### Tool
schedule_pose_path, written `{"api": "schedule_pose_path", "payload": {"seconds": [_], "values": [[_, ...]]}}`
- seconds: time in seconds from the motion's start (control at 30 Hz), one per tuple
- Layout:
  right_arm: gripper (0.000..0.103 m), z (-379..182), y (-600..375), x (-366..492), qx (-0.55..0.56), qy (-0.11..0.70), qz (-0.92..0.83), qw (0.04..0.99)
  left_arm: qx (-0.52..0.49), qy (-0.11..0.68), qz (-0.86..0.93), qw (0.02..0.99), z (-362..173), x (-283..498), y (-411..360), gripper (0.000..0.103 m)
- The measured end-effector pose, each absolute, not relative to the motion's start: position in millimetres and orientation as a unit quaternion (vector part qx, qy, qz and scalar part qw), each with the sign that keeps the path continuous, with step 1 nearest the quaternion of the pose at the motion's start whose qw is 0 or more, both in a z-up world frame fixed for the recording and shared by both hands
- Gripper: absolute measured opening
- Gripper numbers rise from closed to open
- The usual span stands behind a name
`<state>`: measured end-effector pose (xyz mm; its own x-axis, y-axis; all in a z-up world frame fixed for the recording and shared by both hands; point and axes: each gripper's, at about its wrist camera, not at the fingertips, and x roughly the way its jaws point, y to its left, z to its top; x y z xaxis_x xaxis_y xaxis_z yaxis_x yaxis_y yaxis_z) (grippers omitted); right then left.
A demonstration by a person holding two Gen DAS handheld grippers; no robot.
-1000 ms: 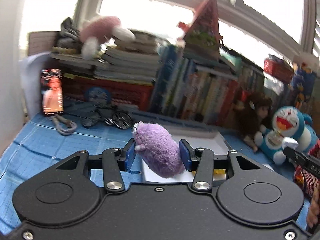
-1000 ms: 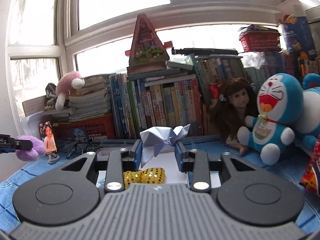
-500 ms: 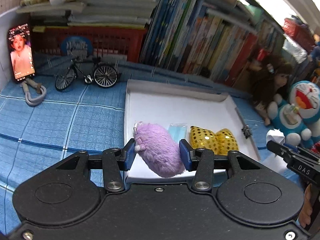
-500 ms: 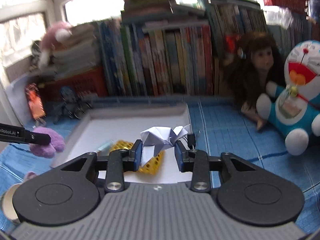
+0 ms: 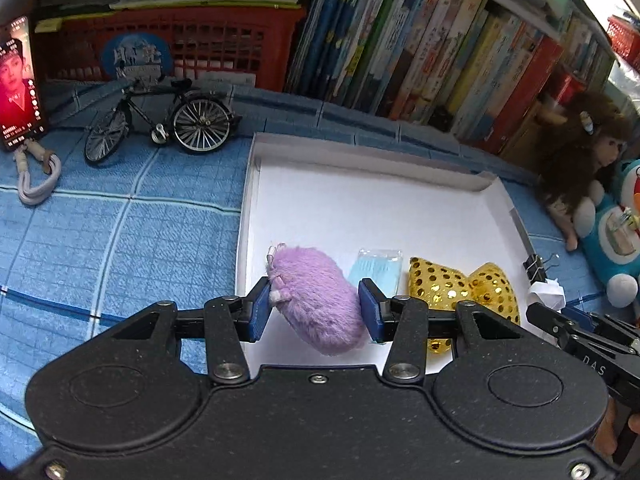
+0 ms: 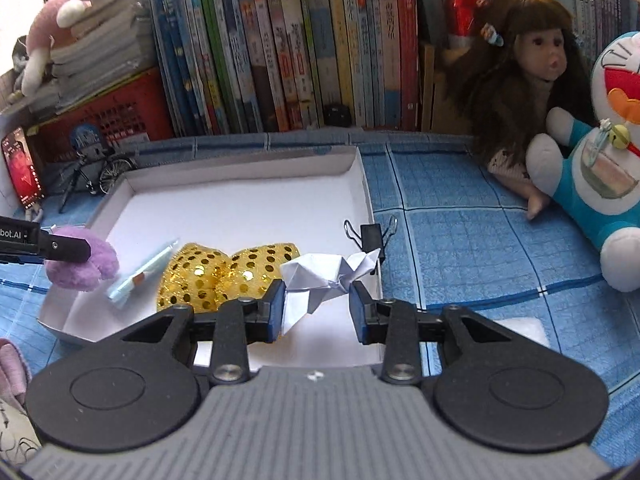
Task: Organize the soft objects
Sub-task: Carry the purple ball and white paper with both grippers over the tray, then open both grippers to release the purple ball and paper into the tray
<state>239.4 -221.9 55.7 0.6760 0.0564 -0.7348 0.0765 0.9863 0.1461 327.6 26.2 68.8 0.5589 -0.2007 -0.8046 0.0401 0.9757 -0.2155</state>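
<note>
- Over the near left corner of the white box [image 5: 496, 190], my left gripper [image 5: 316, 310] pinches the purple plush toy [image 5: 316, 300] between both blue pads. The toy hangs off the tray floor as far as I can judge, with its far end tilted out past the pads.
- Over the near right side of the box, my right gripper [image 6: 318, 308] holds the white paper figure [image 6: 320, 280]. Its left pad touches the paper; its right pad looks to have a small gap, so I cannot tell how firm that pinch is.
- Already lying in the box: the blue face mask [image 5: 376, 266] and the gold sequin cushion [image 6: 224, 272], side by side along the near edge.
- Risk one: the plush is close to the left wall. If I let go now, it may land on the rim and roll out onto the blue cloth [image 5: 120, 232].
- Risk two: the paper is light and loosely held, I think. It could slip early, or get crushed if I squeeze harder.
- Risk three: the paper hangs near the binder clip [image 6: 370, 236] on the right rim, and could snag on it.
- Risk four: the two grippers work near each other over a small box, so a hasty lowering could make them bump or shove the cushion.
</note>
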Motion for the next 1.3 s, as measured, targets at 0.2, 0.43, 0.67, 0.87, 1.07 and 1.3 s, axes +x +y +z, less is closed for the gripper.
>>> {"api": "schedule_pose_path", "payload": {"seconds": [0.2, 0.43, 0.67, 0.87, 1.07, 1.3], "values": [[0.04, 46, -222, 246, 0.1, 0.408, 0.008, 0.908, -0.093, 0.48, -0.075, 0.869, 59, 335, 24, 0.045], [0.041, 42, -216, 251, 0.106, 0.412, 0.017, 0.905, -0.106, 0.496, -0.091, 0.857, 51, 338, 20, 0.044], [0.043, 34, -217, 254, 0.129, 0.42, 0.029, 0.898, -0.099, 0.498, -0.095, 0.856, 49, 336, 13, 0.048], [0.068, 31, -224, 250, 0.158, 0.414, 0.035, 0.896, -0.099, 0.485, -0.096, 0.864, 57, 329, 14, 0.07], [0.076, 40, -226, 243, 0.167, 0.405, 0.034, 0.898, -0.101, 0.474, -0.094, 0.87, 70, 322, 16, 0.077], [0.081, 61, -223, 226, 0.155, 0.379, 0.038, 0.912, -0.087, 0.447, -0.1, 0.884, 89, 299, 16, 0.08]]}}
